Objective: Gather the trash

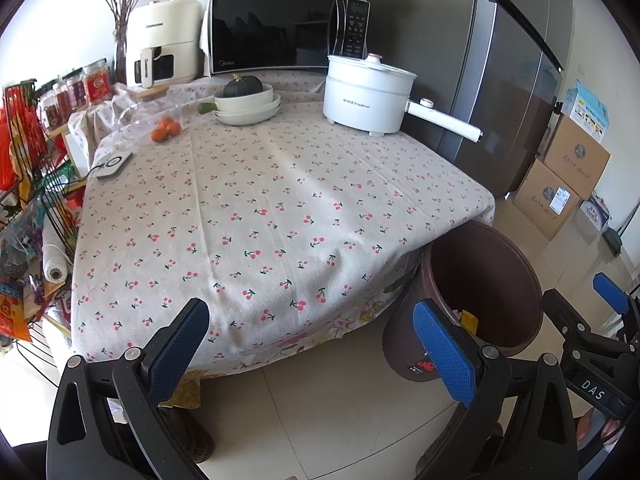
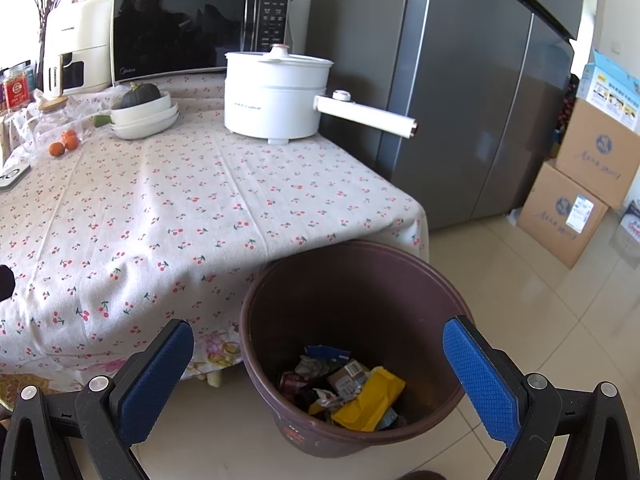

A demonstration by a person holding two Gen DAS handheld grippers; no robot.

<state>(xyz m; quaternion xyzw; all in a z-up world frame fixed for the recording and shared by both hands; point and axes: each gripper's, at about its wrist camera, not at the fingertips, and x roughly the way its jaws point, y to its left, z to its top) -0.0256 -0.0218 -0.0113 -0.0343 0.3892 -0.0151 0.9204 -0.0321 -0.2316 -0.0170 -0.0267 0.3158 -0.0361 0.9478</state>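
A brown round trash bin (image 2: 280, 312) stands on the tiled floor at the table's near right corner. Inside it lies trash (image 2: 348, 388): a yellow wrapper, crumpled paper, a can and other packets. My right gripper (image 2: 320, 384) hangs open just above the bin's mouth, with nothing between its blue pads. In the left wrist view the bin (image 1: 480, 280) sits at the right, and my left gripper (image 1: 316, 352) stands open and empty over the table's front edge. The right gripper (image 1: 600, 320) shows at that view's right edge.
The table with a cherry-print cloth (image 1: 260, 208) carries a white electric pot (image 1: 368, 96), stacked bowls with a squash (image 1: 248, 100), oranges (image 1: 166, 130), a microwave (image 1: 288, 28) and a small white device (image 1: 114, 164). A grey fridge (image 2: 460, 80) and cardboard boxes (image 2: 576, 196) stand right. A wire rack (image 1: 32, 184) stands left.
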